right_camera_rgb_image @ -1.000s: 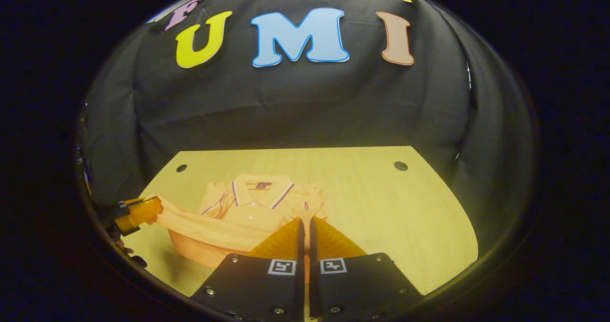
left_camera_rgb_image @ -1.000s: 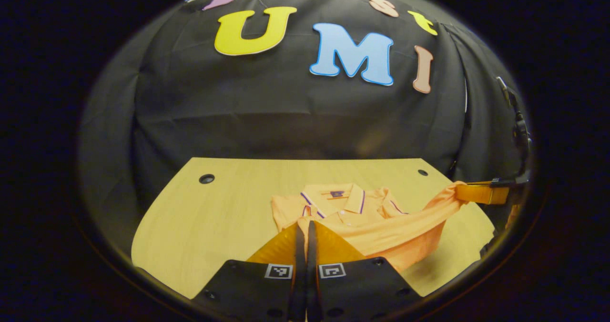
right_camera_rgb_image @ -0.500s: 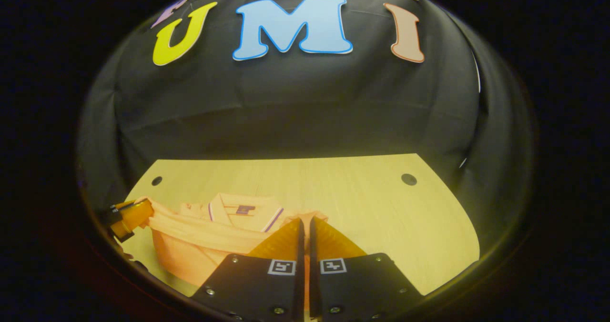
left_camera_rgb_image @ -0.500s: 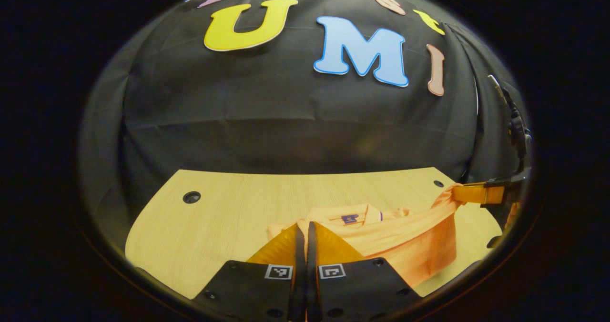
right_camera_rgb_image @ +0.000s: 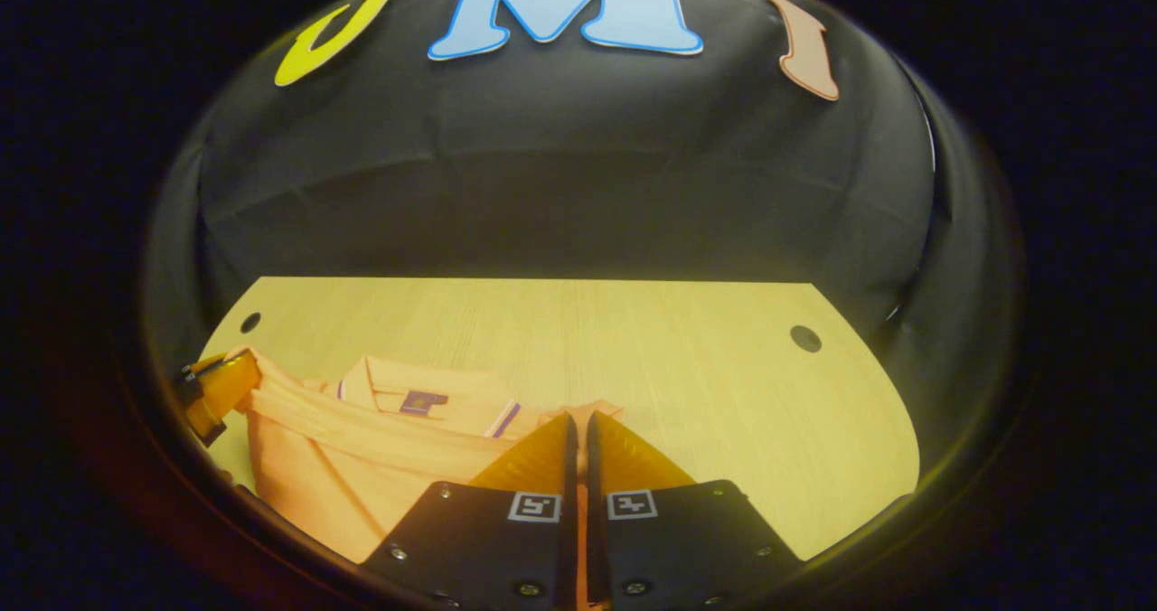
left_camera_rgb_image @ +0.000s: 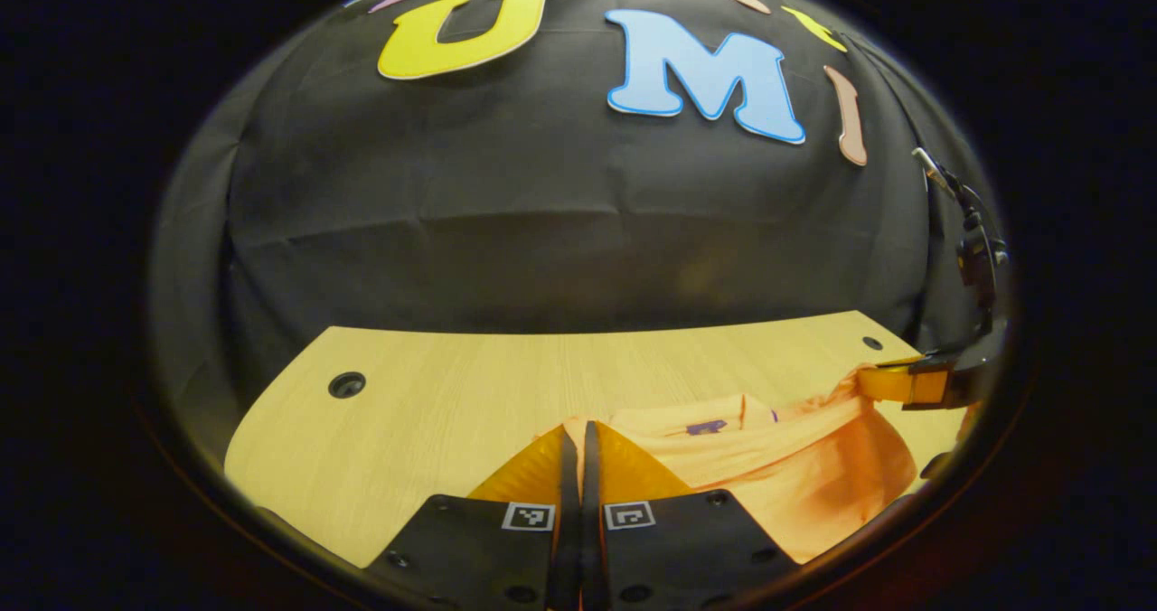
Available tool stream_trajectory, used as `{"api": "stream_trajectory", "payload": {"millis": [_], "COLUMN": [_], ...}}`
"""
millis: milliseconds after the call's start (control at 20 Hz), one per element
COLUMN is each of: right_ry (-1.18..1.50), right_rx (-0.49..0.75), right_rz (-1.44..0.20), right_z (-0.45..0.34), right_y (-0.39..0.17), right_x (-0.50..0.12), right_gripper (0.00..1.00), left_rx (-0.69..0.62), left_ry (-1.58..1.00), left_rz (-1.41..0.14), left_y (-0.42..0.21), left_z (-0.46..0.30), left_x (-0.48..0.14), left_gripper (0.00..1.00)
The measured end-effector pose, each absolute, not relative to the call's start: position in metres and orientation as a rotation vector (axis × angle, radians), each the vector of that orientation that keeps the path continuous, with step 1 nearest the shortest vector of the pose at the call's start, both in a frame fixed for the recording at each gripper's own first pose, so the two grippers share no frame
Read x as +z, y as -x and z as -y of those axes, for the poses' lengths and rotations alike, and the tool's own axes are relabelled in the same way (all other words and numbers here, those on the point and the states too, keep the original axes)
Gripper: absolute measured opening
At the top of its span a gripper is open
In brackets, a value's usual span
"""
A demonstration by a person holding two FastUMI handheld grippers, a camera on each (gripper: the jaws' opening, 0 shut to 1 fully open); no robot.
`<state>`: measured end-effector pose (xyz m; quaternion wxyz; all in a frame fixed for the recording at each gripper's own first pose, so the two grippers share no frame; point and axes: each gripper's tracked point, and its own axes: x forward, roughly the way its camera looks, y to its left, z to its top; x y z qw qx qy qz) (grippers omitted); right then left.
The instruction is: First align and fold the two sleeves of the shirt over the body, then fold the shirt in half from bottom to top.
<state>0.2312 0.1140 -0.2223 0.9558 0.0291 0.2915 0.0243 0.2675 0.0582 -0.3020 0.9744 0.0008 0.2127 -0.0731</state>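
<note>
Orange collared polo shirt [left_camera_rgb_image: 768, 466]: on pale wooden table [left_camera_rgb_image: 434, 394], hem lifted toward collar.
Left gripper [left_camera_rgb_image: 578, 439], right gripper [right_camera_rgb_image: 578, 430]: both pinched closed on hem corners.
Step, as judged: bottom-to-top fold.
Next: lay hem level at collar, release.

Recording booth: black cloth wall [left_camera_rgb_image: 542, 231], wood table [right_camera_rgb_image: 633, 358]

Soft matt cloth shirt [left_camera_rgb_image: 813, 466] on a smooth pale wood-grain table [left_camera_rgb_image: 434, 412].
</note>
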Motion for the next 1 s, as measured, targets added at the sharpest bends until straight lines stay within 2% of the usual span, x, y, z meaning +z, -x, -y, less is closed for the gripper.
{"api": "stream_trajectory", "payload": {"millis": [250,400,500,550,600,650,700,750,800,850,900,950,1000], "right_ry": [-0.034,-0.011,0.013,0.021,0.024,0.026,0.026,0.017,0.002,-0.009,-0.016,-0.019,-0.021], "right_rx": [0.054,0.065,0.076,0.081,0.09,0.098,0.104,0.117,0.129,0.139,0.145,0.149,0.151], "right_rz": [-0.617,-0.625,-0.616,-0.608,-0.598,-0.59,-0.581,-0.569,-0.56,-0.546,-0.528,-0.509,-0.49], "right_z": [-0.115,-0.115,-0.116,-0.116,-0.118,-0.119,-0.119,-0.121,-0.123,-0.123,-0.122,-0.119,-0.116], "right_y": [-0.23,-0.225,-0.22,-0.216,-0.212,-0.208,-0.204,-0.198,-0.193,-0.187,-0.181,-0.174,-0.168], "right_x": [-0.232,-0.232,-0.227,-0.223,-0.218,-0.213,-0.21,-0.202,-0.196,-0.188,-0.181,-0.171,-0.163], "right_gripper": [0.06,0.07,0.11,0.22,0.24,0.36,0.36,0.42,0.53,0.6,0.62,0.71,0.75], "left_rx": [-0.129,-0.133,-0.137,-0.134,-0.133,-0.126,-0.123,-0.126,-0.125,-0.123,-0.125,-0.124,-0.122], "left_ry": [-0.004,-0.004,0.001,0.004,0.004,0.001,-0.002,-0.002,-0.003,-0.008,-0.012,-0.019,-0.026], "left_rz": [-0.469,-0.484,-0.492,-0.49,-0.489,-0.481,-0.474,-0.469,-0.462,-0.451,-0.436,-0.42,-0.403], "left_y": [-0.27,-0.263,-0.258,-0.253,-0.247,-0.243,-0.238,-0.233,-0.226,-0.22,-0.214,-0.206,-0.198], "left_z": [-0.063,-0.061,-0.058,-0.058,-0.057,-0.058,-0.057,-0.056,-0.054,-0.053,-0.051,-0.049,-0.047], "left_x": [-0.317,-0.314,-0.309,-0.305,-0.3,-0.294,-0.287,-0.28,-0.272,-0.265,-0.256,-0.246,-0.237], "left_gripper": [0.08,0.18,0.21,0.27,0.36,0.42,0.48,0.53,0.63,0.67,0.72,0.72,0.78]}}
